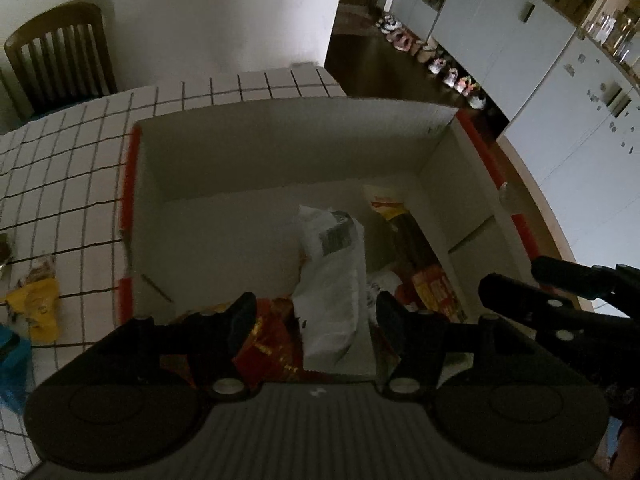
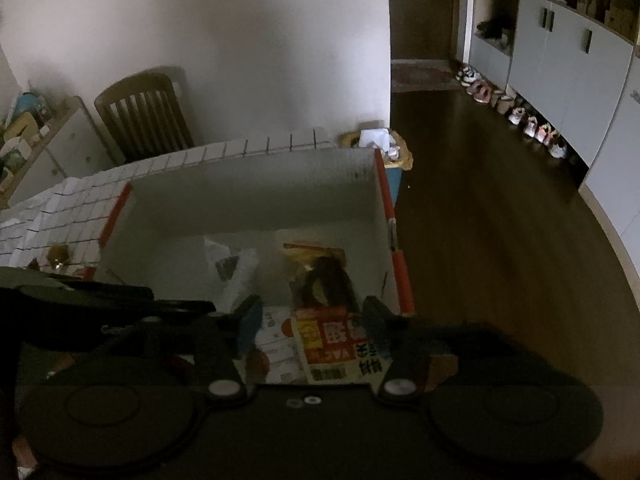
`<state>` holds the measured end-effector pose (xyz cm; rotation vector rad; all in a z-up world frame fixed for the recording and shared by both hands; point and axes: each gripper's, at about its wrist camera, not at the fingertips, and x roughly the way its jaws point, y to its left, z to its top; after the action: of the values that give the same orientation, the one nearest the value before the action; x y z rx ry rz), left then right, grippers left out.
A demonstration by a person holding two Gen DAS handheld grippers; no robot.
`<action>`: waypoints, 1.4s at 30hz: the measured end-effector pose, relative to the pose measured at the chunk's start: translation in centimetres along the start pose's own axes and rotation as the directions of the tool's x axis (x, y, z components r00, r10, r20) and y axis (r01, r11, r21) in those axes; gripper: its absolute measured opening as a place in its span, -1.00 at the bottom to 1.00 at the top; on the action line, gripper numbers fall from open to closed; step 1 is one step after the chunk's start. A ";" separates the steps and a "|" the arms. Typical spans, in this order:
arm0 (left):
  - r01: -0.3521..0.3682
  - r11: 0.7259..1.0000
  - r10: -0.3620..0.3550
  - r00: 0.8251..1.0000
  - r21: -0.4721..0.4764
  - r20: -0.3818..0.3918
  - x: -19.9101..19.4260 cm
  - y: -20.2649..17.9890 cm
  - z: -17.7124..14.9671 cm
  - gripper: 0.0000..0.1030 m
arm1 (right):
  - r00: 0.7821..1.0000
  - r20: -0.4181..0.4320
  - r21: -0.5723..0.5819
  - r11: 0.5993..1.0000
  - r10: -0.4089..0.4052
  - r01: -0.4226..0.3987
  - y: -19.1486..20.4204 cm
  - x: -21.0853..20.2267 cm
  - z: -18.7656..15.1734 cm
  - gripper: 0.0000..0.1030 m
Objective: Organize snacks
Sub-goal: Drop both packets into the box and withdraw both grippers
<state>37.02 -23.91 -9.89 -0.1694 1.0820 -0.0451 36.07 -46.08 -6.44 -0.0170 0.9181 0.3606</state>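
A white cardboard box with red edges (image 1: 280,152) stands on the tiled table and holds several snack packs. My left gripper (image 1: 312,316) is open above the box's near side, over a white bag (image 1: 332,272) and a red pack (image 1: 272,348). A dark pack with a yellow top (image 1: 400,224) and a red-yellow pack (image 1: 436,288) lie at the box's right. My right gripper (image 2: 312,320) is open above the same box (image 2: 256,192), over the red-yellow printed pack (image 2: 332,344) and a white pack (image 2: 276,340). The dark pack (image 2: 324,280) lies beyond it.
A yellow snack pack (image 1: 40,308) and a blue thing (image 1: 12,364) lie on the white tiled table (image 1: 80,160) left of the box. A wooden chair (image 2: 144,116) stands behind the table. A bin (image 2: 380,148) stands on the floor past the box's far right corner.
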 end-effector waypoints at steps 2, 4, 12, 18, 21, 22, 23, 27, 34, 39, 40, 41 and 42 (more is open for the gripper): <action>0.006 1.000 -0.006 1.000 -0.007 0.012 -0.9 0.4 -0.4 0.41 | 1.000 0.010 -0.003 1.000 0.003 -0.003 0.2 -0.7 -0.1 0.25; 0.010 1.000 -0.009 1.000 -0.009 0.025 -2.0 0.9 -0.7 0.41 | 1.000 0.020 -0.007 1.000 0.002 -0.002 0.4 -1.4 -0.1 0.31; 0.020 1.000 -0.020 0.998 -0.002 0.057 -5.7 2.5 -2.4 0.41 | 0.998 0.058 -0.018 1.000 -0.004 0.005 1.7 -3.7 -0.5 0.62; 0.032 0.999 -0.033 0.995 0.009 0.090 -8.3 3.8 -3.4 0.41 | 0.997 0.082 -0.020 1.000 -0.008 0.009 3.0 -5.4 -0.9 0.80; 0.034 0.999 -0.035 0.994 0.013 0.107 -9.4 4.5 -4.0 0.41 | 0.996 0.092 -0.017 1.000 -0.006 0.007 3.8 -6.2 -1.0 0.88; 0.035 0.999 -0.037 0.993 0.017 0.111 -9.8 4.7 -4.2 0.41 | 0.995 0.096 -0.018 1.000 -0.003 0.004 4.1 -6.5 -1.0 0.90; 0.037 0.999 -0.039 0.993 0.021 0.115 -10.2 5.0 -4.5 0.41 | 0.995 0.099 -0.017 1.000 -0.001 0.002 4.4 -6.8 -1.1 0.93; 0.059 0.998 -0.061 0.990 0.021 0.126 -11.8 6.5 -5.5 0.61 | 0.993 0.117 -0.004 1.000 0.011 -0.011 5.8 -7.9 -1.4 0.96; 0.091 0.996 -0.092 0.983 0.014 0.160 -14.4 9.8 -7.6 0.69 | 0.991 0.132 0.014 0.999 0.034 -0.036 9.1 -9.2 -2.2 0.98; 0.093 0.996 -0.093 0.977 0.012 0.191 -16.1 12.8 -9.1 1.00 | 0.991 0.129 0.005 0.999 0.048 -0.049 12.3 -9.6 -3.0 0.99; 0.091 0.996 -0.091 0.977 0.009 0.193 -16.3 13.5 -9.4 1.00 | 0.990 0.129 0.003 0.999 0.050 -0.051 13.0 -9.7 -3.2 0.99; 0.092 0.996 -0.091 0.977 0.004 0.193 -16.6 14.2 -9.6 1.00 | 0.990 0.127 0.003 0.999 0.052 -0.053 13.6 -9.7 -3.3 0.99; 0.094 0.996 -0.092 0.977 -0.001 0.194 -16.9 15.0 -9.8 1.00 | 0.991 0.125 0.003 0.998 0.056 -0.057 14.3 -9.7 -3.5 0.99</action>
<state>19.76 -8.22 -2.01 -0.2288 0.8800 -0.1047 23.57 -36.12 1.00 0.0373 0.7966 0.4070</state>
